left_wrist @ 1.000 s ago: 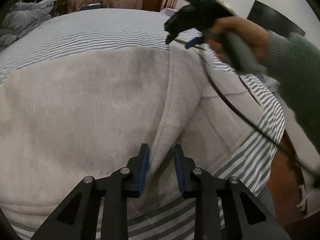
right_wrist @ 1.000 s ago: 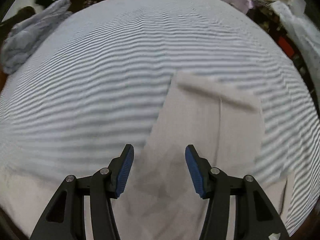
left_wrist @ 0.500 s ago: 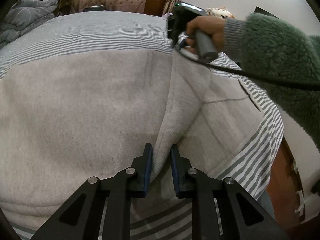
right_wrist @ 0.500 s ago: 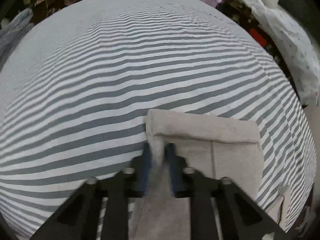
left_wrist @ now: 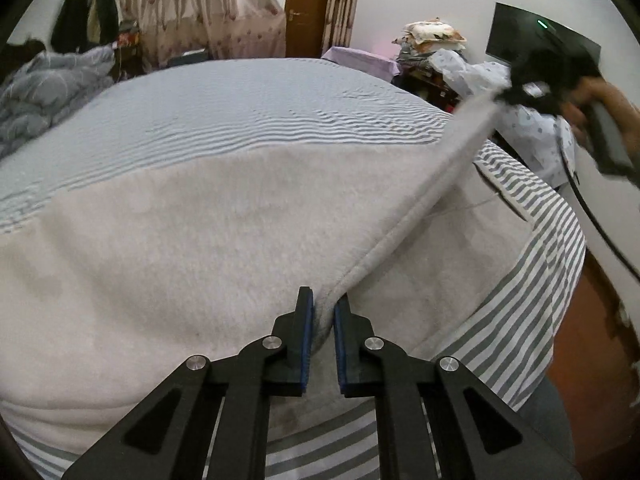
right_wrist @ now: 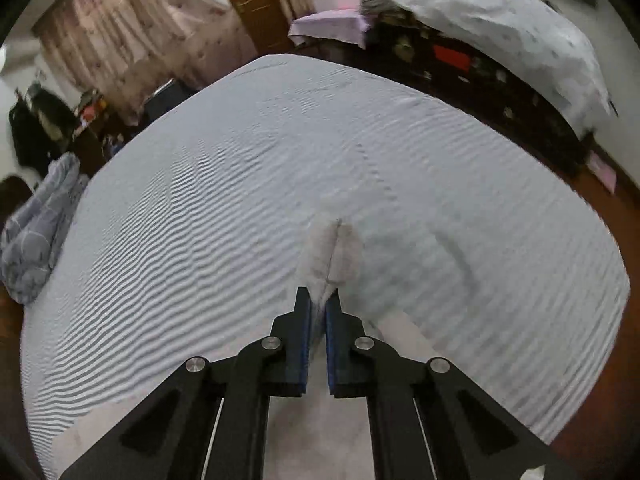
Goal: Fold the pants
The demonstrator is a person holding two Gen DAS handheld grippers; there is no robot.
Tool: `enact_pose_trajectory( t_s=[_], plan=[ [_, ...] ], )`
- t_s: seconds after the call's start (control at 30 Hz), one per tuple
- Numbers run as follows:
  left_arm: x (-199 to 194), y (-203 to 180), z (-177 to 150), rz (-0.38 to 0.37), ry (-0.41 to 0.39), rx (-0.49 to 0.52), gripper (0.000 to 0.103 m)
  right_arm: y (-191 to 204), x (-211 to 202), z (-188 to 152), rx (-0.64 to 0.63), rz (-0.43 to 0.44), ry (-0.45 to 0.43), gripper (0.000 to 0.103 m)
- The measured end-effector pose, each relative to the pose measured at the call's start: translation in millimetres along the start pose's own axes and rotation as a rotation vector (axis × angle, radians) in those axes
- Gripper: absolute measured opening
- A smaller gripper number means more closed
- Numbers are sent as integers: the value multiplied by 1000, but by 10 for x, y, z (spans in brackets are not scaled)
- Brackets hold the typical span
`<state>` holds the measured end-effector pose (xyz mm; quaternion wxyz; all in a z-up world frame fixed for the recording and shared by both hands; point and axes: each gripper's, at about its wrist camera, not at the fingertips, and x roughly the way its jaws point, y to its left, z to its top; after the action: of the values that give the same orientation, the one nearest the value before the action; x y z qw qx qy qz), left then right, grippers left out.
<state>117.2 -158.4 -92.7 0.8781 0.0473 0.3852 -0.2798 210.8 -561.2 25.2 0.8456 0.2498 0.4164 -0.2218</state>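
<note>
Light grey fleece pants (left_wrist: 192, 240) lie spread on a grey-and-white striped bed (left_wrist: 260, 104). My left gripper (left_wrist: 322, 310) is shut on the near end of the pants' edge. My right gripper (right_wrist: 318, 300) is shut on the far end of that edge, a bunched grey corner (right_wrist: 340, 252), held up above the bed. In the left wrist view the right gripper (left_wrist: 516, 94) is up at the right, and the edge (left_wrist: 440, 184) stretches taut between the two grippers. The rest of the pants stays flat on the bed.
A crumpled grey duvet (left_wrist: 44, 92) lies at the bed's left. Curtains (left_wrist: 216, 12) and a wooden door (left_wrist: 306, 8) stand behind. Piled bedding and clutter (right_wrist: 500, 28) line the right side. A black cable (left_wrist: 600, 224) hangs from the right gripper.
Both grippers closed on the pants' edge. The right gripper then lifted its end up and to the right, pulling the edge taut off the bed.
</note>
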Motion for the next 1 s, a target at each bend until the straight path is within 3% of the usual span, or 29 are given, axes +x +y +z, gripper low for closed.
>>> enact_pose_trajectory(
  t_s=[0.17, 0.37, 0.83, 0.9, 0.93, 1.0],
  plan=[
    [-110, -107, -51, 18, -3, 66, 10, -618, 9, -437, 79, 2, 49, 5],
    [-115, -229, -208, 39, 40, 149, 10, -1160, 461, -819, 198, 14, 145, 5],
    [-155, -235, -327, 41, 68, 154, 10, -1335, 419, -1103, 211, 20, 119, 5],
    [-138, -206, -354, 10, 89, 130, 0, -1343, 407, -1084, 220, 9, 114, 5],
    [-137, -208, -376, -15, 100, 119, 0, -1353, 400, -1087, 220, 5, 112, 5],
    [-131, -267, -424, 8, 100, 144, 0, -1356, 395, -1104, 221, 6, 107, 5]
  ],
)
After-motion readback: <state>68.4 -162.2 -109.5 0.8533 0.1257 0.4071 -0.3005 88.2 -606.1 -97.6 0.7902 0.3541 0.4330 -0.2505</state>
